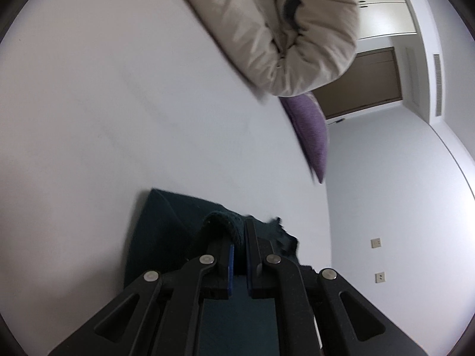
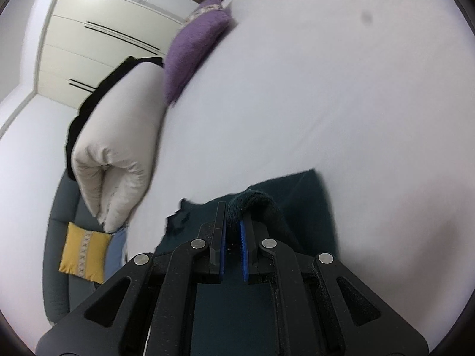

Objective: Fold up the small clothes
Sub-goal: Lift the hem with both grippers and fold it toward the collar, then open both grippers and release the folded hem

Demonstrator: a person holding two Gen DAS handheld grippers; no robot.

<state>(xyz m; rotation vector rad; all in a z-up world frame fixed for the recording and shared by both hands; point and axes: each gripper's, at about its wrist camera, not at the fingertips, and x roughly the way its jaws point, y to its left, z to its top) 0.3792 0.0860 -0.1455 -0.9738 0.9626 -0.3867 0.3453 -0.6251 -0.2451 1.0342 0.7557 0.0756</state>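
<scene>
- We are holding the dark teal garment (image 1: 166, 231) with both grippers, and it is lying partly on the white bed (image 1: 118, 103), just in front of us.
- The left gripper (image 1: 239, 237) is nearly closed: its fingers (image 1: 252, 246) are pinching a thick knitted edge of the cloth, which is bulging up between the blue pads.
- The right gripper (image 2: 233, 225) is closed in the same way, and its fingers (image 2: 220, 228) are clamping a rolled fold of the same dark teal garment (image 2: 308, 195).
- In both wrist views the loose part of the cloth is spreading forward from the fingers onto the bed, so the held edge is the near one and the free edge is the far one.
- The long axis of the held edge is, we judge, running across from one gripper to the other; neither hand is looking nearer than the other.
- We are thinking that the next move is to lay the held edge onto the far part, with both hands going level together.
- Farther on the bed, a beige duvet (image 1: 285, 29) and a purple cushion (image 1: 311, 130) are lying well apart from the garment.
</scene>
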